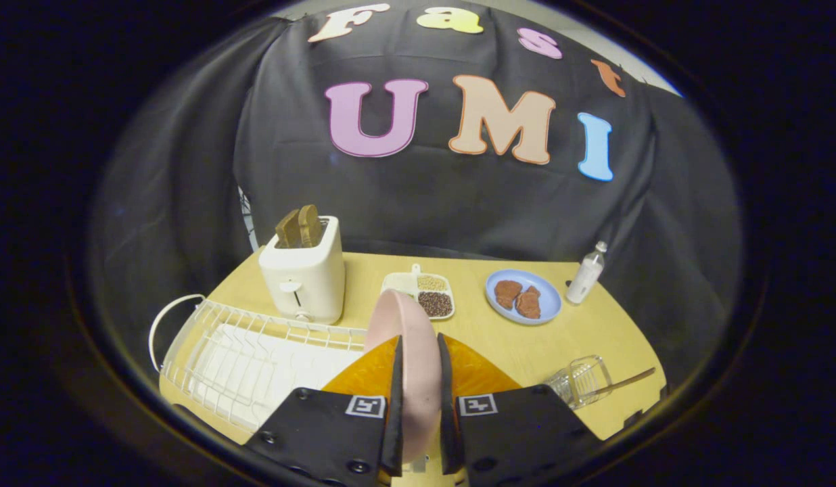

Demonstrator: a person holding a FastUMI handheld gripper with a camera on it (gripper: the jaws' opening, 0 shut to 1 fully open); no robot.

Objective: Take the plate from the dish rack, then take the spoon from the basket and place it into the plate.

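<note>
A pink plate (pixel 410 338) stands on edge between my two fingers, and the gripper (pixel 418 348) is shut on it. The plate is lifted above the table, just right of the white wire dish rack (pixel 245 358). The plate's rim reaches past the fingertips toward the toaster. To the right of the fingers a small clear wire basket (pixel 580 381) lies near the table's front right edge, and a wooden-handled spoon (pixel 621 383) sticks out of it to the right.
A white toaster (pixel 304 274) with two slices of bread stands behind the rack. Beyond the fingers lie a divided tray of grains (pixel 421 291), a blue plate with brown food (pixel 523 296) and a small clear bottle (pixel 586 273). The wooden table (pixel 560 345) ends close on the right.
</note>
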